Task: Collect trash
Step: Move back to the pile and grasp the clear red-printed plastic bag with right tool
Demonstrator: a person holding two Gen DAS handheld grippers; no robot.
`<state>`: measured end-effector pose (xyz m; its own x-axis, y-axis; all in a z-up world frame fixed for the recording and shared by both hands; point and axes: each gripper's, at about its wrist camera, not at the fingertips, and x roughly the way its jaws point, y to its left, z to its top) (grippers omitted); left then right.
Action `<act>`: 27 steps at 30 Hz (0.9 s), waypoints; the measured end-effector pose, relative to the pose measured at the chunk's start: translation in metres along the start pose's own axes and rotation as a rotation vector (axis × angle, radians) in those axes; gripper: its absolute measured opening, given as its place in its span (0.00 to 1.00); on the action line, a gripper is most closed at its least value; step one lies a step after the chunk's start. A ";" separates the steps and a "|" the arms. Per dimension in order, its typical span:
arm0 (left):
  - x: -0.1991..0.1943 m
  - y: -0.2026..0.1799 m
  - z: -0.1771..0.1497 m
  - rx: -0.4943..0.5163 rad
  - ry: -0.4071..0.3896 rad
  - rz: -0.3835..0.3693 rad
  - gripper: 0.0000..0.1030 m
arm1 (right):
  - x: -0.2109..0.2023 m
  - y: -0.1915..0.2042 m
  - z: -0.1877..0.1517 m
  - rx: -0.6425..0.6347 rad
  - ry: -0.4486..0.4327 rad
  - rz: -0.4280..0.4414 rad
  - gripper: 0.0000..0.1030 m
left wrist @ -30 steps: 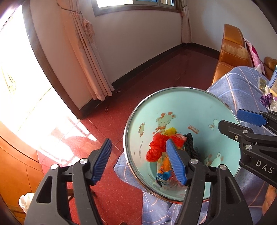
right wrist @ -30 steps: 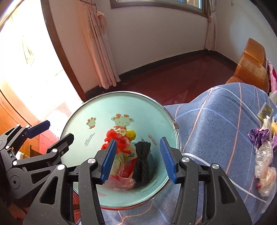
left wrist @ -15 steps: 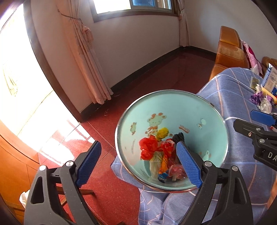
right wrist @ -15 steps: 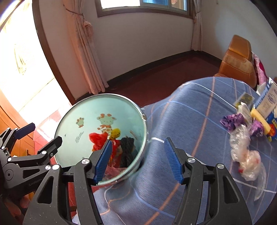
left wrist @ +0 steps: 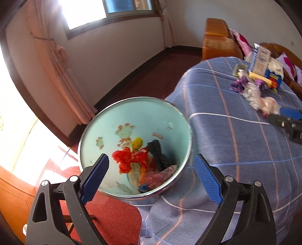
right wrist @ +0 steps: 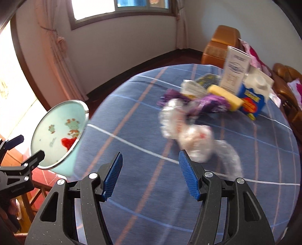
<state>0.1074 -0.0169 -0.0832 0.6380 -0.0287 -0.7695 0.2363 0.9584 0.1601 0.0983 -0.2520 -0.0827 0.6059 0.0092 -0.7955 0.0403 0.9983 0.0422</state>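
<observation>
A blue checked tablecloth (right wrist: 143,132) is spread over the table. An orange-brown sofa (left wrist: 217,37) is seen beyond it — pink-patterned cushions (left wrist: 243,40) are laid there. Pink curtains (left wrist: 62,75) are hung beside a window (right wrist: 120,7), above a dark red floor (left wrist: 151,75).

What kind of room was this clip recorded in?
Most likely a home living room: an orange-brown sofa with pink cushions, a curtained window, a red tiled floor, and a table under a blue plaid cloth with a mint cartoon-print trash bin beside it.
</observation>
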 end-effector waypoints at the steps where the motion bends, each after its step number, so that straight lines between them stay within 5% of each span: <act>1: 0.000 -0.004 0.001 0.010 0.000 -0.004 0.87 | -0.001 -0.010 0.001 0.012 -0.002 -0.009 0.60; 8: 0.002 -0.018 0.013 0.046 -0.007 -0.012 0.87 | 0.013 -0.056 0.024 0.053 0.008 0.007 0.67; 15: 0.009 -0.024 0.025 0.053 0.013 -0.018 0.87 | 0.054 -0.048 0.030 -0.069 0.089 0.071 0.66; 16: 0.010 -0.026 0.028 0.059 0.014 -0.017 0.87 | 0.057 -0.045 0.028 -0.091 0.095 0.061 0.65; 18: 0.011 -0.030 0.033 0.068 0.012 -0.025 0.87 | 0.062 -0.041 0.023 -0.125 0.109 0.060 0.47; 27: 0.017 -0.077 0.068 0.140 -0.041 -0.128 0.87 | 0.018 -0.074 0.004 -0.099 0.052 0.027 0.43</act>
<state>0.1500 -0.1101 -0.0667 0.6248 -0.1626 -0.7637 0.4156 0.8973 0.1490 0.1093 -0.3262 -0.0980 0.5632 0.0365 -0.8255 -0.0554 0.9984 0.0064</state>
